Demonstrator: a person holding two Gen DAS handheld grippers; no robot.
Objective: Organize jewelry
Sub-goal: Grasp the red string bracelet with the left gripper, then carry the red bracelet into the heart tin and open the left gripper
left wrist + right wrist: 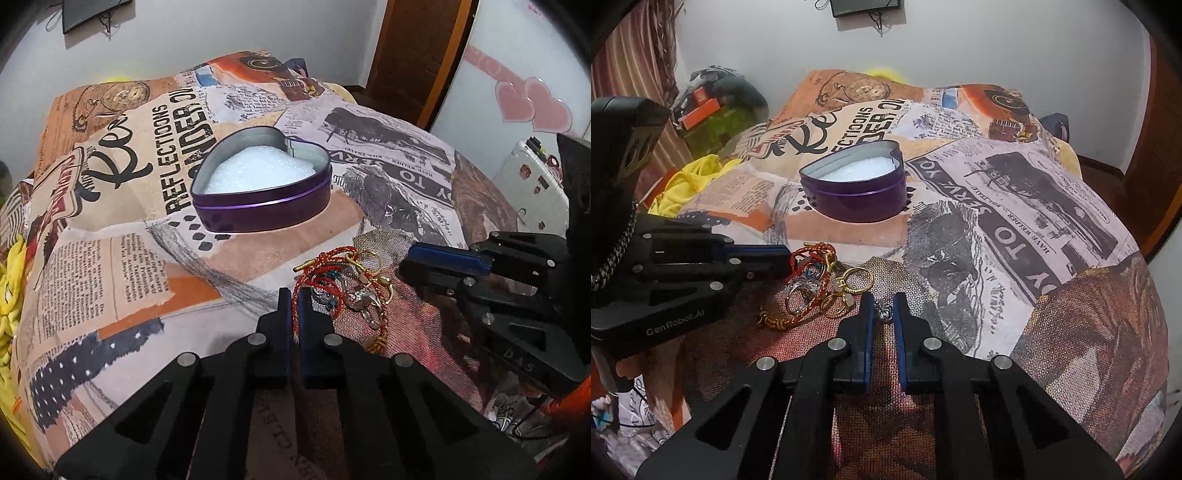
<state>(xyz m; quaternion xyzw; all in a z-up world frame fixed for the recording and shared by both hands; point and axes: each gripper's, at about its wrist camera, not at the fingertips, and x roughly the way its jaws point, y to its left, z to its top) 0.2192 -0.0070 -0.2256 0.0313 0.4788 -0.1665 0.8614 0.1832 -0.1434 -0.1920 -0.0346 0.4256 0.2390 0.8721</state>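
Pointing steeply down at the printed bedspread (pixel 110 258), the left gripper (pixel 294 295) has its jaws pinched on a red braided cord (pixel 295 314) at the edge of the jewelry pile (pixel 820 288). The right gripper (pixel 883 301) is clamped narrowly on a small silver piece (pixel 883 312), seen only from its own camera. Beyond both sits the open purple heart-shaped tin (pixel 262 210) with white padding. The tangled rings are hard to separate.
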